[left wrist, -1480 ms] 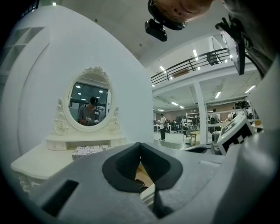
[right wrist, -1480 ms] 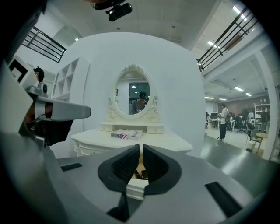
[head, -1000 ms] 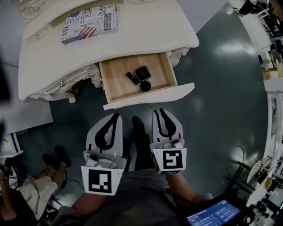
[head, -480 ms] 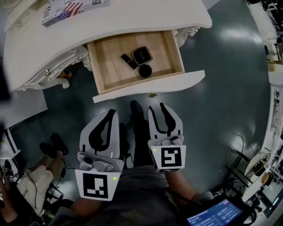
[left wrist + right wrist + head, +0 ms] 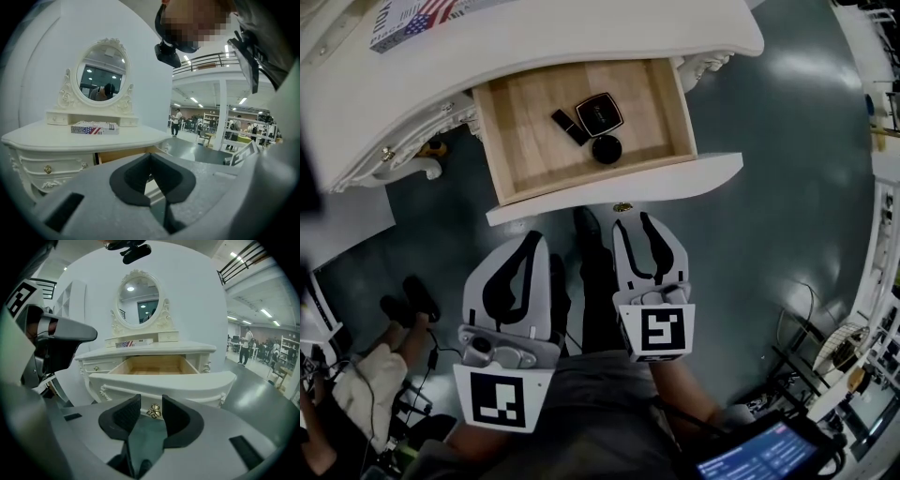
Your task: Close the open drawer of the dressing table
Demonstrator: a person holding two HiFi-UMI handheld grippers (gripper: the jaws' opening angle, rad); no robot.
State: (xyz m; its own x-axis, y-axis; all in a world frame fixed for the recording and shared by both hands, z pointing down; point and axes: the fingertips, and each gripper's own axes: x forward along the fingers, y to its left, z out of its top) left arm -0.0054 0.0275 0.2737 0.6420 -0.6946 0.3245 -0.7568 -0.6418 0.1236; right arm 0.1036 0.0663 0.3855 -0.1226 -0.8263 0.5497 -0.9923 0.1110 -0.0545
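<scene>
The white dressing table (image 5: 581,37) has its wooden drawer (image 5: 516,150) pulled out, with three small black cosmetic items (image 5: 599,113) inside. A brass knob (image 5: 623,206) hangs under the white drawer front (image 5: 694,176). My right gripper (image 5: 635,221) sits just short of that knob. Its jaws have just been opening, stand open, and hold nothing. In the right gripper view the knob (image 5: 153,411) shows in the gap of the right gripper (image 5: 151,404), a little beyond the pads. My left gripper (image 5: 532,238) hangs beside it, lower and left, shut on nothing, and the left gripper (image 5: 150,157) points at the table's left side.
A flag-print box (image 5: 412,17) lies on the tabletop under the oval mirror (image 5: 102,75). The person's dark shoe (image 5: 591,248) stands between the grippers. Another person's legs (image 5: 398,323) are at the lower left. A lit screen (image 5: 750,455) is at the lower right, and cluttered tables (image 5: 881,141) line the right edge.
The right jaws have gone from shut to open. Both grippers now sit nearer the drawer front, the right one close under the knob. The left jaws stay shut.
</scene>
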